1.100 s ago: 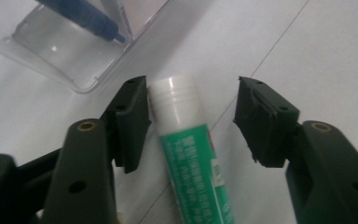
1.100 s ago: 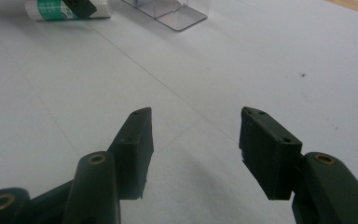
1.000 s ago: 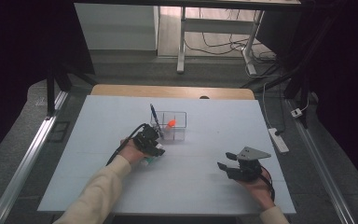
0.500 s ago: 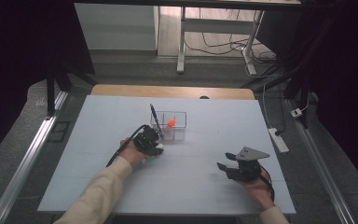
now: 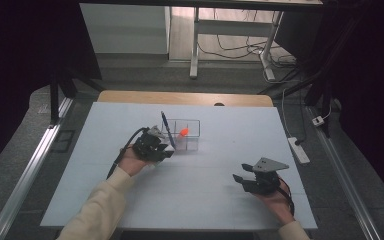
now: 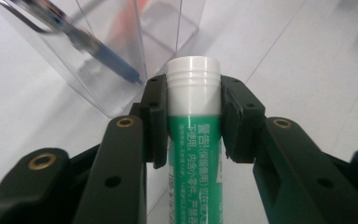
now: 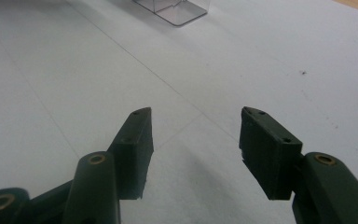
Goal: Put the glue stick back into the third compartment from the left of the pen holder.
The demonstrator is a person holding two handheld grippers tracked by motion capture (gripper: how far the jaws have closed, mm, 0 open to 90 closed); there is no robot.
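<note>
The glue stick [image 6: 194,140] runs off the bottom edge of the left gripper view, its small print unreadable. The pen [image 6: 81,39] is blurred, cut at the top edge. The orange thing [image 5: 183,132] is too small to tell.

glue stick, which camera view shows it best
The left gripper view: the glue stick fills the centre, white cap and green printed label sharp, clamped between the left tool pads. In the high view the left tool and hand cover it. The right gripper view faces bare table.
</note>
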